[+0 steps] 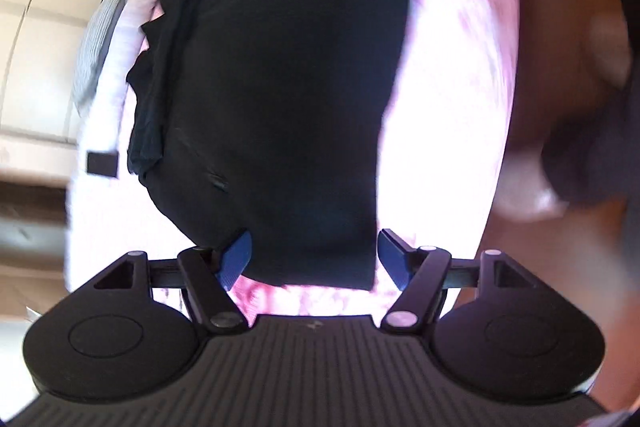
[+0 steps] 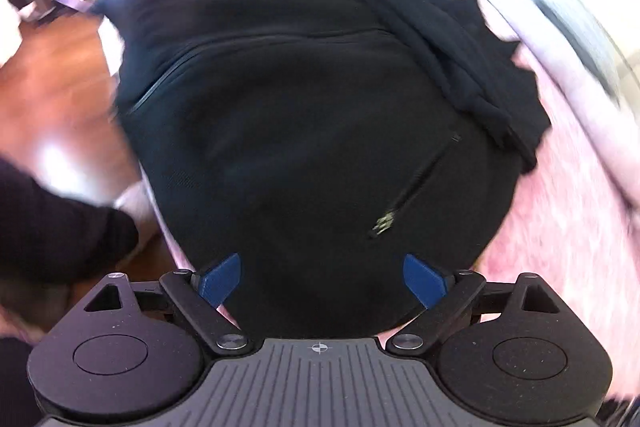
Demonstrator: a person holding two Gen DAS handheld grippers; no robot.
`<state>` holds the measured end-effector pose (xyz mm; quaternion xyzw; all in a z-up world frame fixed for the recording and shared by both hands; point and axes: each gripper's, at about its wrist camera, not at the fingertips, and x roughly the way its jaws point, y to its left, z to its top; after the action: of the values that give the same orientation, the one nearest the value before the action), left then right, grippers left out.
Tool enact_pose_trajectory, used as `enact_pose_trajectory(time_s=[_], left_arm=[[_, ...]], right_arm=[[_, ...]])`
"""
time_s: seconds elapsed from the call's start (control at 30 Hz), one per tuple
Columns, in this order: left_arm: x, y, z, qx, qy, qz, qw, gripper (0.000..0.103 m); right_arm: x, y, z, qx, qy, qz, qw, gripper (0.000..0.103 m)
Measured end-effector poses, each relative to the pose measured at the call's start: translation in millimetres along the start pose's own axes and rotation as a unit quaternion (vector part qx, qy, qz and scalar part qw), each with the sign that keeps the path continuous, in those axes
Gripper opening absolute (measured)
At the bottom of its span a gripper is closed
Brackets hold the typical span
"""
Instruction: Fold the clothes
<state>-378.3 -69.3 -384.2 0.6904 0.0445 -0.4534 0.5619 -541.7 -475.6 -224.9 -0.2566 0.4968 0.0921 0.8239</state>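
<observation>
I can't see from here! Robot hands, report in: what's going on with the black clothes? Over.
Left gripper open, right gripper open, nothing held. Black garment lying on pink blanket, zipper facing up. Nothing blocking.

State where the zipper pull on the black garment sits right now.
In the right wrist view, the zipper pull lies right of centre on the black garment, above the right gripper's open fingers.
</observation>
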Motion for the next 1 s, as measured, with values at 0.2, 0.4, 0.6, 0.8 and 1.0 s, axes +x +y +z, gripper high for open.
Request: enact_pose_trajectory(time_s=[0.2, 0.4, 0.6, 0.8, 1.0], left_arm=[[21.1, -45.4, -24.7, 0.097, 0.016, 0.1, 0.9901, 0.067], [42.5, -48.7, -42.4, 0.177, -0.039, 0.17, 0.9688, 0.069], [26.0, -10.5, -40.8, 0.104, -0.1, 0.115, 0.9829, 0.056], [-10.1, 29.5, -37.9, 0.033, -0.121, 0.038, 0.9914, 0.025], [-21.5, 57.7, -21.3, 0.007, -0.118, 0.025, 0.9927, 0.015]], right_arm=[[-1.8, 42.4, -51.8, -0.141, -0.02, -0.025, 0.99, 0.092], [33.4, 66.1, -97.4, -0.276, -0.012, -0.114, 0.954, 0.092], [46.4, 66.2, -114.6, -0.345, -0.065, -0.129, 0.927, 0.092], [24.2, 54.1, -78.1, -0.296, -0.13, -0.062, 0.944, 0.086], [21.0, 28.6, -53.3, -0.242, -0.101, -0.054, 0.964, 0.058]])
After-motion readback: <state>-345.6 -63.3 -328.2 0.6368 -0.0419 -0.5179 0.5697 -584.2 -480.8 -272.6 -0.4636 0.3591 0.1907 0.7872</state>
